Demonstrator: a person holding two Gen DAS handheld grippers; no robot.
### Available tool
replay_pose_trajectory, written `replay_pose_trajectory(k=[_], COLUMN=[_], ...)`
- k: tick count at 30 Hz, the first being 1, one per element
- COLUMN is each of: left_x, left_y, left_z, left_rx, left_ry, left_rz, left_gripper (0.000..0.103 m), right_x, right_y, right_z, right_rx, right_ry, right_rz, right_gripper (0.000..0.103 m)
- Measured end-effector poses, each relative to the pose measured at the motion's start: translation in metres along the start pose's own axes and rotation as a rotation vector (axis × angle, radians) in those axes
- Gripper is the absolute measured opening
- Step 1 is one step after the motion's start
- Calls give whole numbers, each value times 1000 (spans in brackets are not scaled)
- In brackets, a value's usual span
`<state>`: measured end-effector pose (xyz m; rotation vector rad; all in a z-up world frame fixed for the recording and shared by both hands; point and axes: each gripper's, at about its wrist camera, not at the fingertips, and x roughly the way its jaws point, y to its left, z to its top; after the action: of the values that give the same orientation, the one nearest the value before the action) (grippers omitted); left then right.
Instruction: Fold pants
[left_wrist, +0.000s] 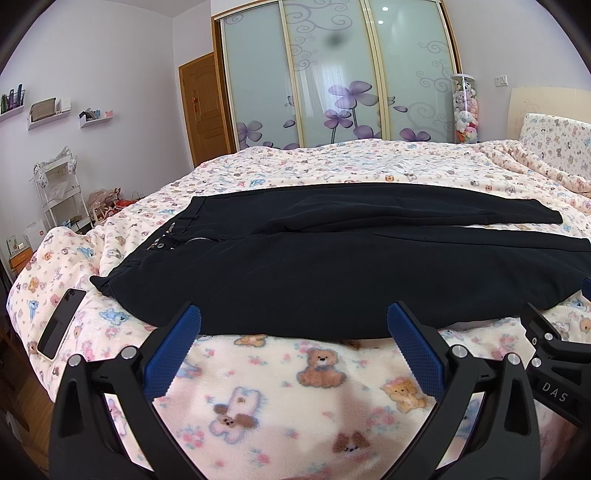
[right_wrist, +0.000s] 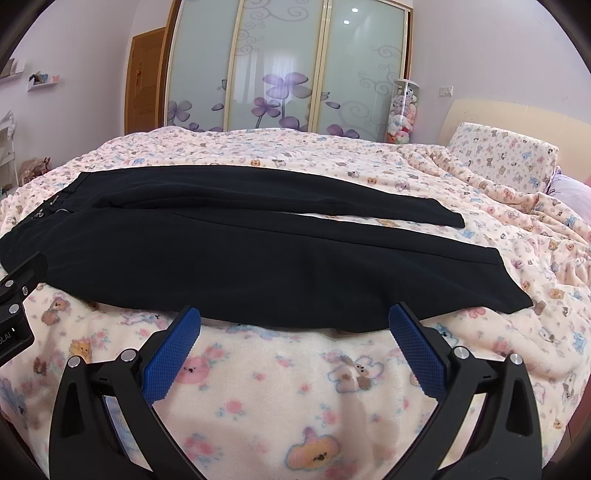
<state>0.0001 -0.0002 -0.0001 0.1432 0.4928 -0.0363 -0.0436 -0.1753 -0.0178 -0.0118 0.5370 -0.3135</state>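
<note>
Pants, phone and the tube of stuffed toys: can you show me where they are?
pants (left_wrist: 332, 266), left wrist view, on the near leg's middle.
phone (left_wrist: 61, 323), left wrist view, on its dark back.
tube of stuffed toys (right_wrist: 402, 112), right wrist view, on the clear wall.

Pants (left_wrist: 332, 266) on bed (left_wrist: 280, 387), phone (left_wrist: 61, 323) left

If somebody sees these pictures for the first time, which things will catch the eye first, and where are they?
First the black pants, spread flat with both legs apart across the pale bedspread with bears. Next the open blue-padded left hand-held gripper and right hand-held gripper, both just short of the pants' near edge and holding nothing. Behind the bed stands a wardrobe with frosted doors and purple flowers, and a black phone lies on the bedspread, left of the waistband.
</note>
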Motion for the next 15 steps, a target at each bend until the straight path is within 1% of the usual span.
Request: replay_pose_trajectory(k=[15], left_x=[0], left_y=[0], left_z=[0], left_rx=[-1], left_ry=[-1], left_rz=[0], left_gripper=[101], right_x=[1], right_y=[0], right_z=[0], right_rx=[2], right_ry=[3], right_rz=[1], right_gripper=[102])
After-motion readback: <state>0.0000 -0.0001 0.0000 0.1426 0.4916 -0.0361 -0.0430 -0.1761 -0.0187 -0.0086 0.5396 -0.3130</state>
